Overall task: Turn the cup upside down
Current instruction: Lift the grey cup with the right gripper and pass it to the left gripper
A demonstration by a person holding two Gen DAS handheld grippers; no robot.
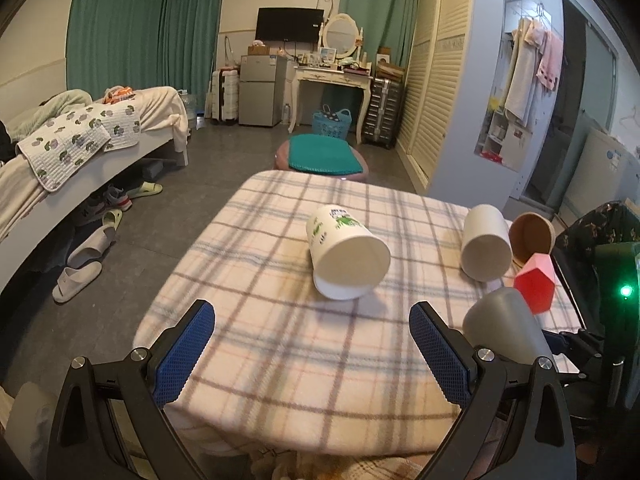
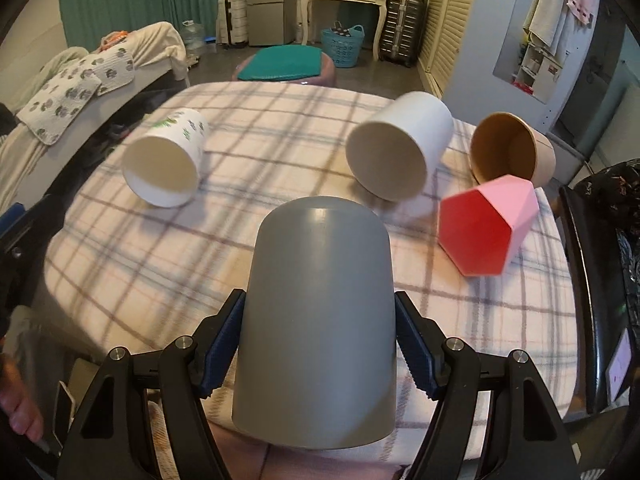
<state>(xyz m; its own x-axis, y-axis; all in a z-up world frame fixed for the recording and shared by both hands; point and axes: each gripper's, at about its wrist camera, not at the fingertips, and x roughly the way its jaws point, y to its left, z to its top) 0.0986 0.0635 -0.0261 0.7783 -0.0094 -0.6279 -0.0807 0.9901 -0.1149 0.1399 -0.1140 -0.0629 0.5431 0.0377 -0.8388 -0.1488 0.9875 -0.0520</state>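
Note:
My right gripper (image 2: 318, 340) is shut on a grey cup (image 2: 320, 312), its closed base pointing away from me and its mouth toward me, held over the near edge of the plaid-covered table (image 2: 160, 264). The grey cup also shows in the left wrist view (image 1: 504, 324), at the right. My left gripper (image 1: 312, 344) is open and empty above the near part of the table, short of a white cup with green print (image 1: 344, 252) that lies on its side.
A plain white cup (image 2: 396, 148), a brown paper cup (image 2: 512, 152) and a pink faceted cup (image 2: 484, 224) lie on their sides at the table's right. A stool with a green cushion (image 1: 324, 156) stands beyond the table. A bed (image 1: 80, 140) is at the left.

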